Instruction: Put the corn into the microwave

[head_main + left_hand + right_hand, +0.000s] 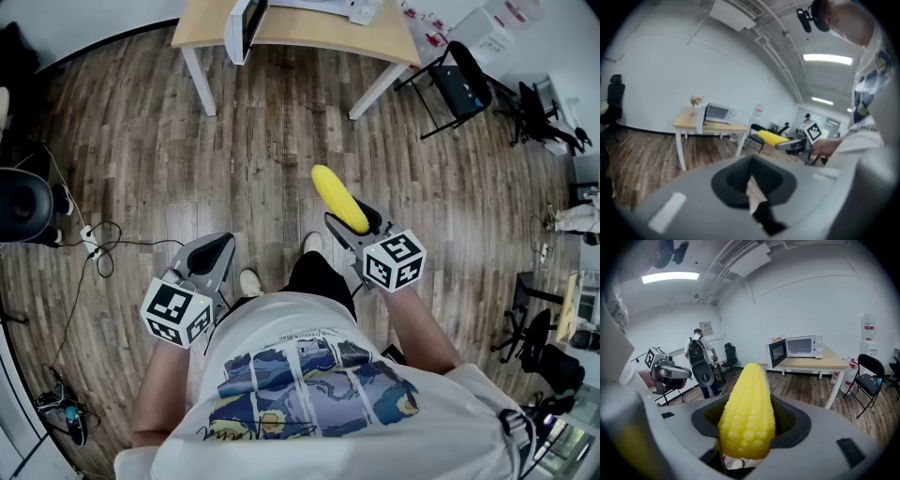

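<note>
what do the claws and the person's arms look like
The left claw and right claw are matching grey plastic shells with black-lined mouths, each carrying a white cube printed with black square markers. The person wears a white short-sleeved t-shirt with a blue print.

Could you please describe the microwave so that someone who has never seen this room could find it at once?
Look to the light wooden table on white legs against the white wall. The microwave stands on its top: a white box with its dark-windowed door swung open, unlike the black folding chair beside the table.
</note>
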The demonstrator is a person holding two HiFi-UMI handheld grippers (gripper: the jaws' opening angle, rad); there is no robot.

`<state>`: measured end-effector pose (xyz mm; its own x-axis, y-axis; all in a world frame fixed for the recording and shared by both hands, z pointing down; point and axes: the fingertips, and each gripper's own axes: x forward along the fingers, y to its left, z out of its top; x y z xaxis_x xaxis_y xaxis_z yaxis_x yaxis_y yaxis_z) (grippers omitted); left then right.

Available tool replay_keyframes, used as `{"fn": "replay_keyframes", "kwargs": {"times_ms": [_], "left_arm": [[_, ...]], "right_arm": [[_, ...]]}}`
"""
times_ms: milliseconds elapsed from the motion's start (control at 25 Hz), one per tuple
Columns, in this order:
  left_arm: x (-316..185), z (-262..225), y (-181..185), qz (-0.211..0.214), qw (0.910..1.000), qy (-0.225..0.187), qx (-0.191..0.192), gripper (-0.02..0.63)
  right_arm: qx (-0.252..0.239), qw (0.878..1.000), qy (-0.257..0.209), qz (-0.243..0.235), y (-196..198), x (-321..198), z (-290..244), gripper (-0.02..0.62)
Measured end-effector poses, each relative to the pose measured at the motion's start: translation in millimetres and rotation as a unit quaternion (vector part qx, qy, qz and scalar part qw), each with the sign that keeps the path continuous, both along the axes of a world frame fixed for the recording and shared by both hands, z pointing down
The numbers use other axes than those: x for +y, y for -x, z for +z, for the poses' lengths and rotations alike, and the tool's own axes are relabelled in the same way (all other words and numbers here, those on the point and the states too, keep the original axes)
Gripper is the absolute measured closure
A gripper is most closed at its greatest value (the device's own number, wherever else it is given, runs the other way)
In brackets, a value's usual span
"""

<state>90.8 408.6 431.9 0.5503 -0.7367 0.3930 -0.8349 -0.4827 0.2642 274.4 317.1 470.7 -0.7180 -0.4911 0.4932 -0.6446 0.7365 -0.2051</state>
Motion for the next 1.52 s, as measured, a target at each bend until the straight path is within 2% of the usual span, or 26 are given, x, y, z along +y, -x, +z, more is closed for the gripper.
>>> {"fn": "replay_keyframes", "kwargs": {"times_ms": [240, 400, 560, 720, 920, 1040, 1280, 1520], "left_arm": [[-4, 7, 2, 0.003, 0.9998, 0.011, 0.019, 0.597], [-38, -12, -13, 0.028, 0.9994, -0.003, 0.022, 0.597], [-78, -32, -16, 0.044, 0.9989, -0.017, 0.007, 0.597], [-114, -38, -1, 0.029, 0.9994, -0.017, -0.01, 0.597], [-151, -40, 14, 0.002, 0.9998, -0.02, -0.002, 0.597], [-167, -37, 24, 0.01, 0.9999, -0.013, -0.004, 0.597], [-227, -34, 69, 0.02, 0.9995, -0.023, 0.013, 0.597], [-302, -51, 110, 0.069, 0.9964, -0.046, 0.019, 0.597]], "right_arm": [[0.012, 1.0, 0.019, 0.003, 2, 16, 5, 0.344], [0.012, 1.0, 0.01, 0.019, -5, -17, -2, 0.344], [0.006, 0.999, 0.011, 0.03, -6, -65, -6, 0.344], [-0.002, 1.0, 0.001, 0.027, 3, -105, -8, 0.344], [0.002, 0.999, -0.003, 0.032, 11, -158, 0, 0.344], [-0.001, 0.999, 0.001, 0.048, 17, -187, 5, 0.344], [0.009, 0.997, -0.001, 0.079, 43, -250, 11, 0.344], [0.02, 0.991, 0.002, 0.134, 70, -302, 8, 0.344]]}}
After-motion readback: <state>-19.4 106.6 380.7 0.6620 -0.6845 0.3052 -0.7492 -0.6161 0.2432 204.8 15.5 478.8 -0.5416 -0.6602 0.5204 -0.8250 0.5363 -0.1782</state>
